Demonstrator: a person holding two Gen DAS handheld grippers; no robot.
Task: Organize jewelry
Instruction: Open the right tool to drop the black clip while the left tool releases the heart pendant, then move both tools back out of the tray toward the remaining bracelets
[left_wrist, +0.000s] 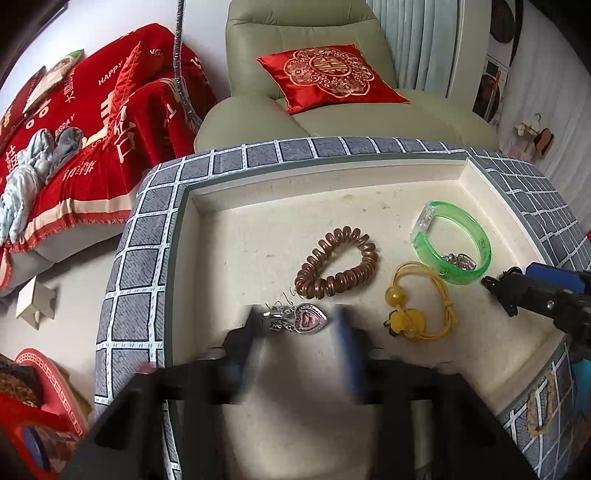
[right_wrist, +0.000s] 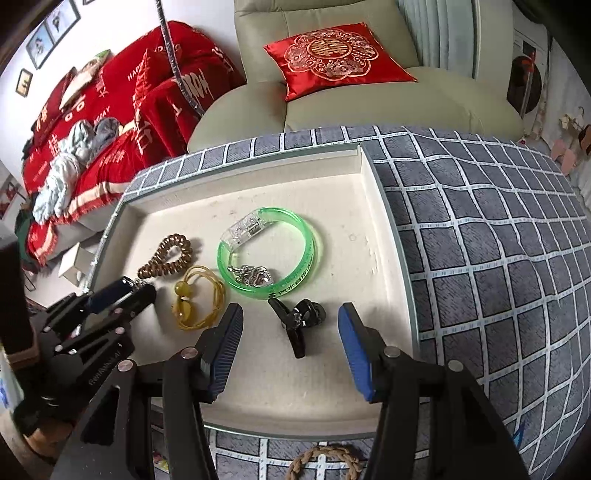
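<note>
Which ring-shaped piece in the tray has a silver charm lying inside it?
The green bangle; the brown coil tie and yellow cord loop enclose nothing.

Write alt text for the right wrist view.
The open right gripper hovers over a black hair clip lying free in a shallow cream tray. Beyond lie a green bangle, a yellow hair tie and a brown spiral hair tie; the left gripper enters from the left.

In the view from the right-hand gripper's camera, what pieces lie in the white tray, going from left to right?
Brown spiral hair tie → yellow cord bracelet → green bangle with a silver heart charm inside its ring → black hair clip, between the right gripper's open jaws.
</note>
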